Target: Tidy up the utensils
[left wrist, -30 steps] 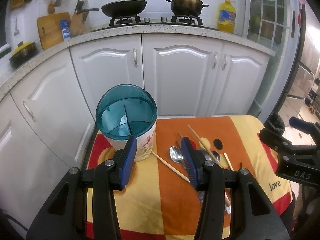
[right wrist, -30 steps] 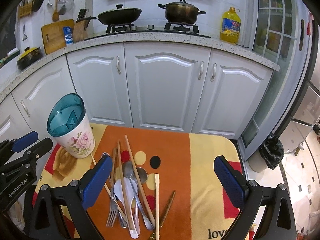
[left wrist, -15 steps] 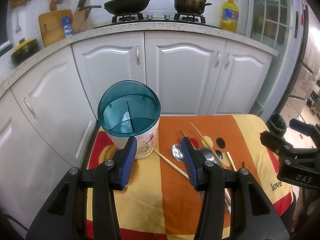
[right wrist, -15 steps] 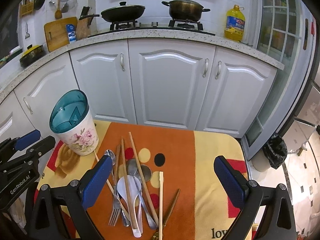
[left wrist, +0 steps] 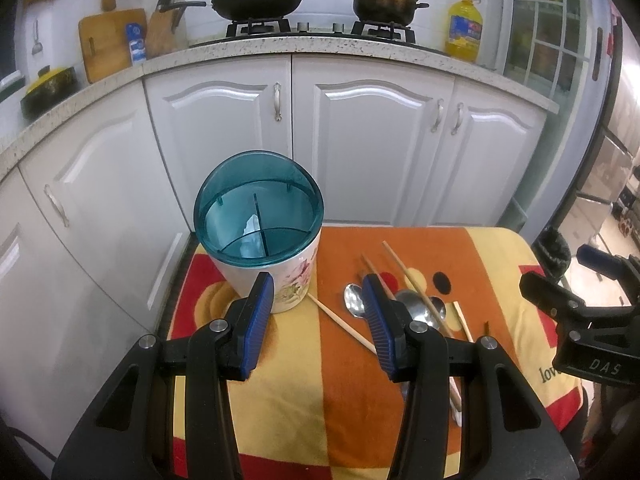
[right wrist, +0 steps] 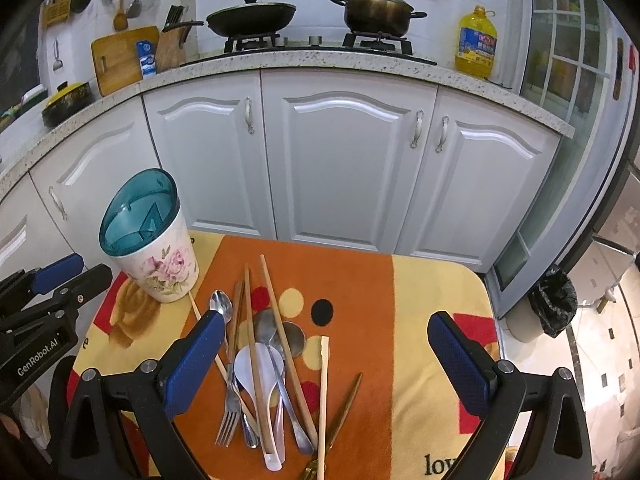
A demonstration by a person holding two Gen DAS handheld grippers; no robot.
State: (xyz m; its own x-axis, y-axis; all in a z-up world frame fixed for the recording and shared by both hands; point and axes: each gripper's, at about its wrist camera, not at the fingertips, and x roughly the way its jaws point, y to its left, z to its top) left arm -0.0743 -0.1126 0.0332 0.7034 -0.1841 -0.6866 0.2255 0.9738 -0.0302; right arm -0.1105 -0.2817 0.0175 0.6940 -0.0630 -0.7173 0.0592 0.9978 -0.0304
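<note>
Your left gripper (left wrist: 318, 308) hangs over the cloth (left wrist: 288, 392) with its blue pads apart and nothing between them. Just ahead of its left pad stands the holder (left wrist: 260, 236), a white cup with pink flowers and a teal divided insert, upright; the pad's tip overlaps its base in the picture, and you cannot tell whether they touch. Ahead of the right pad lies a spoon (left wrist: 354, 299), and a chopstick (left wrist: 342, 325) runs across the gap between the pads, lower down on the cloth.

Your right gripper (right wrist: 328, 354) is spread wide, holding nothing. The utensils (right wrist: 272, 360) lie heaped between its pads, nearer the left one: a fork (right wrist: 228, 412), a white ladle-spoon (right wrist: 258, 376), metal spoons and several chopsticks, all flat on the cloth. The holder sits ahead and to the left of that pad, well apart from the pile.

Readable writing: "GenRobot.AI" on the left tool's side seen from the right wrist, "DAS" on the right tool seen from the left wrist, and "lo…" or "lov…" printed on the cloth near its right edge. The oil bottle (right wrist: 476, 42) on the counter carries a blue label too small to read.
</note>
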